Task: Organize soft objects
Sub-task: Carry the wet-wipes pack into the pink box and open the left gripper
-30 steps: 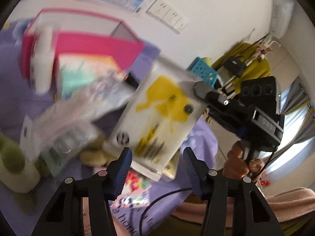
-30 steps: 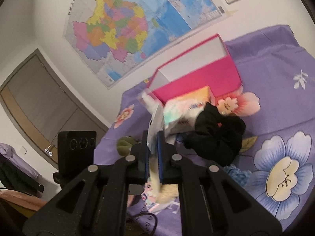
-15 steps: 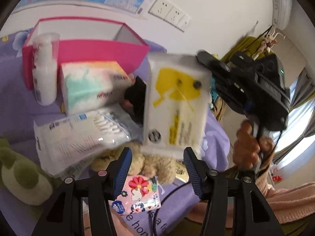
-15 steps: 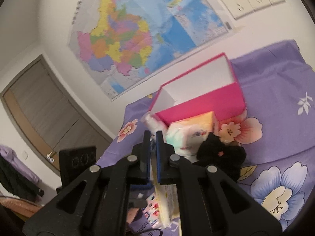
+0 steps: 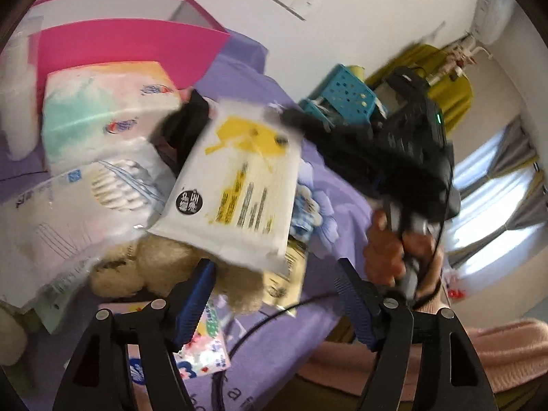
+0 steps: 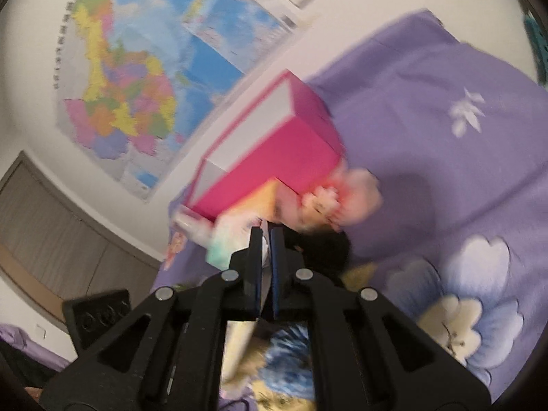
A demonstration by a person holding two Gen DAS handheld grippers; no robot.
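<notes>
— Where's the white plastic pack with the yellow patch and black round sticker (image 5: 236, 185)?

— Up in the air over the pile, tilted, its far top corner pinched by the right claw (image 6: 266, 239). That claw is clenched tight on the pack's thin edge; a hand (image 5: 394, 250) grips its handle on the right.

— And the left claw (image 5: 274, 274)?

— Its blue-padded jaws are spreading apart just now, with nothing pressed between them. The pack's lower edge hangs just above and ahead of them, not touching as far as I can tell.

— What's underneath?

— A cream plush toy (image 5: 154, 270) right below the pack, and a clear bag of cotton swabs (image 5: 78, 205) to its left. Behind that sits a soft tissue pack in mint, white and orange (image 5: 102, 113), and something black and fuzzy (image 5: 185, 126) peeks out behind the held pack.

— Further back?

— An open pink box with a white inside (image 5: 130, 48) by the wall, all of it on a purple floral bedspread (image 6: 445, 157). A small flowery tissue packet (image 5: 202, 349) lies near the left claw. A coloured map (image 6: 144, 78) hangs on the wall.
</notes>
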